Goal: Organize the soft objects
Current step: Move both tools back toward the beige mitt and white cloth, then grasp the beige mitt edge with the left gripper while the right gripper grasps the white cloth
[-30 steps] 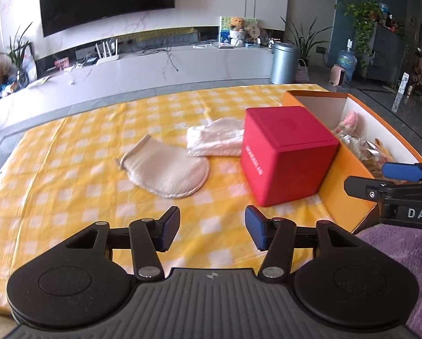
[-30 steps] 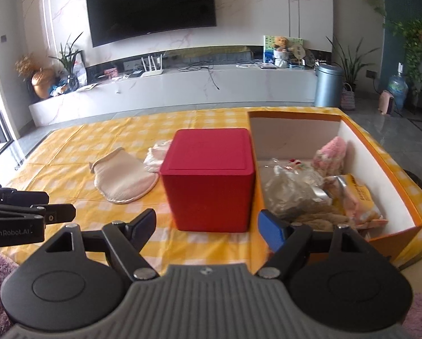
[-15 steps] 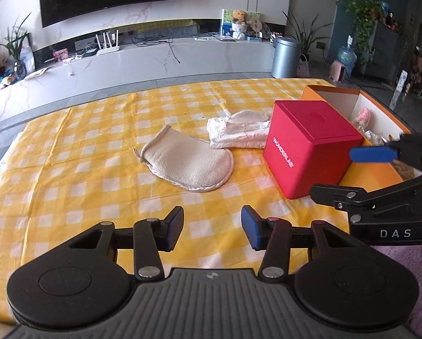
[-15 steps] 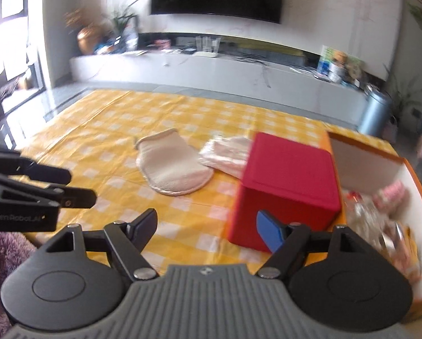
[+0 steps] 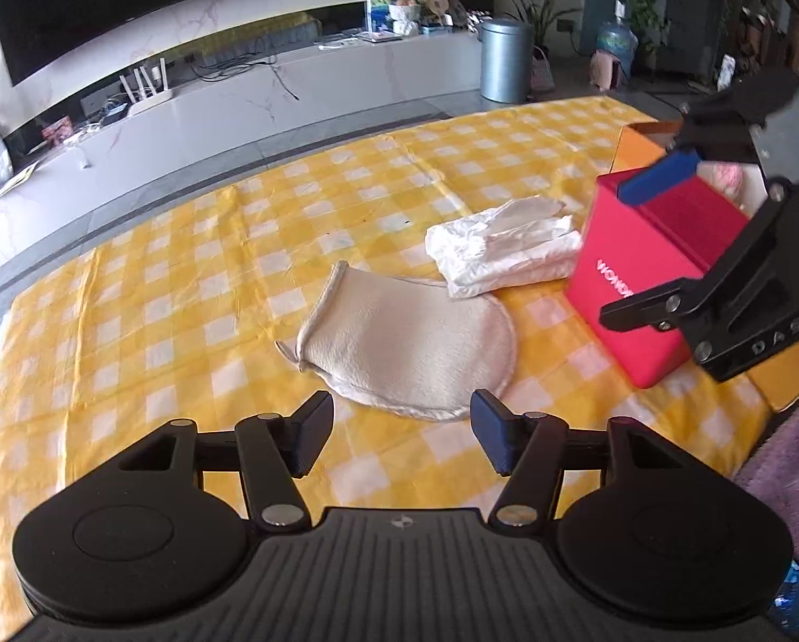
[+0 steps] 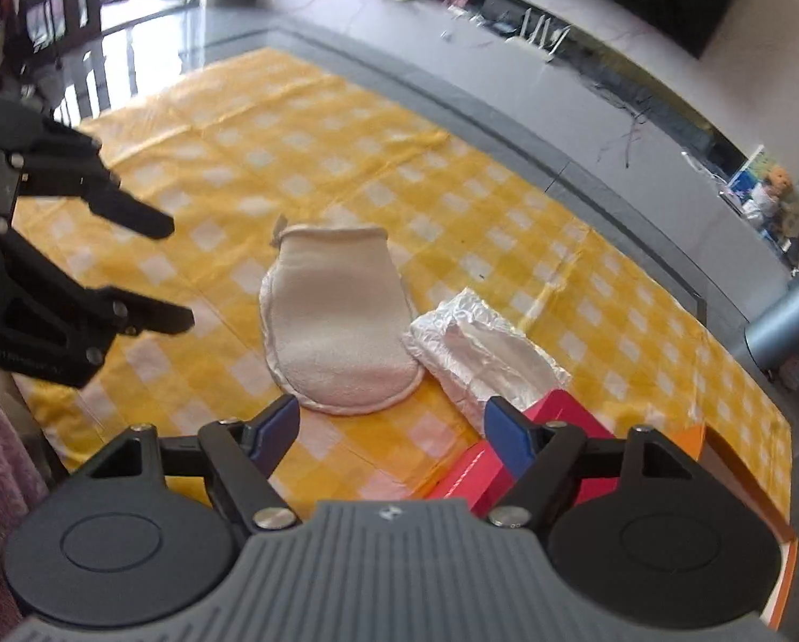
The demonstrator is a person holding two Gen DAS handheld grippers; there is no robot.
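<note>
Yellow checked cloth (image 5: 196, 289) carries a beige mitt (image 5: 415, 342) ahead of the left hand-held gripper (image 5: 399, 436), whose empty jaws are opening for approach; the right hand-held gripper (image 6: 389, 430) is spread, empty.

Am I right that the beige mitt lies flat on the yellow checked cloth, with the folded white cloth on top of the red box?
Not quite. The beige mitt does lie flat on the yellow checked cloth, but the folded white cloth lies on that cloth beside the red box, not on top. The left wrist view shows it.
</note>
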